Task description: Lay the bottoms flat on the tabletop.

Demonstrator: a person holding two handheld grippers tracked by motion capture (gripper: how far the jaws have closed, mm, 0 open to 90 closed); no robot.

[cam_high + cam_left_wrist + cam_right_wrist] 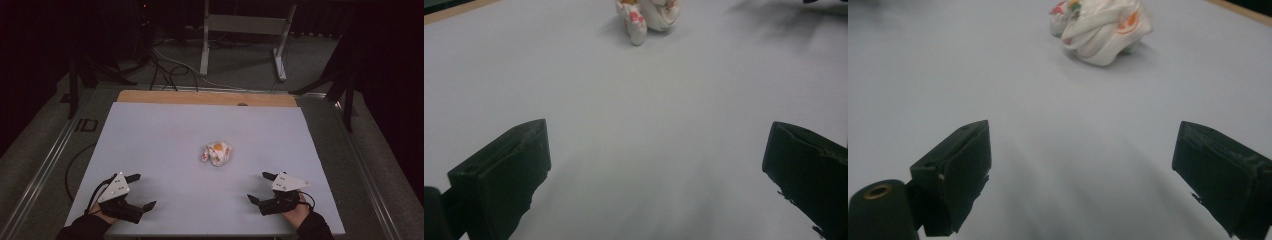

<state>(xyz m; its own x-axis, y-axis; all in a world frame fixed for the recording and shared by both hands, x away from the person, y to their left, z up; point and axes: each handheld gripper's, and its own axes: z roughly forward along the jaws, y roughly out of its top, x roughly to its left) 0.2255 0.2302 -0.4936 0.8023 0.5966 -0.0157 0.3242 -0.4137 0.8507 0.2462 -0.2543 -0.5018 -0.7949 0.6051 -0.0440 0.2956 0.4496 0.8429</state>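
Nothing has been picked up yet, as far as I can judge: the small crumpled white cloth bundle with orange and red printed patches lies alone near the middle of the pale grey table mat, untouched and well apart from both tools. My left gripper sits near the front left corner of the mat with its jaws spread wide and nothing between them; my right gripper sits near the front right, likewise released and empty. Both point roughly toward the bundle, so I read this as the very start, with the whole reach, grasp and whatever handling comes after left to do.

From the left gripper view the bundle is cut off by the top edge, so I see just its lower folds. The right gripper view gives more of it, yet I cannot tell whether it is one knotted cloth or several pieces rolled together. The printed pattern is too small and dim to identify.
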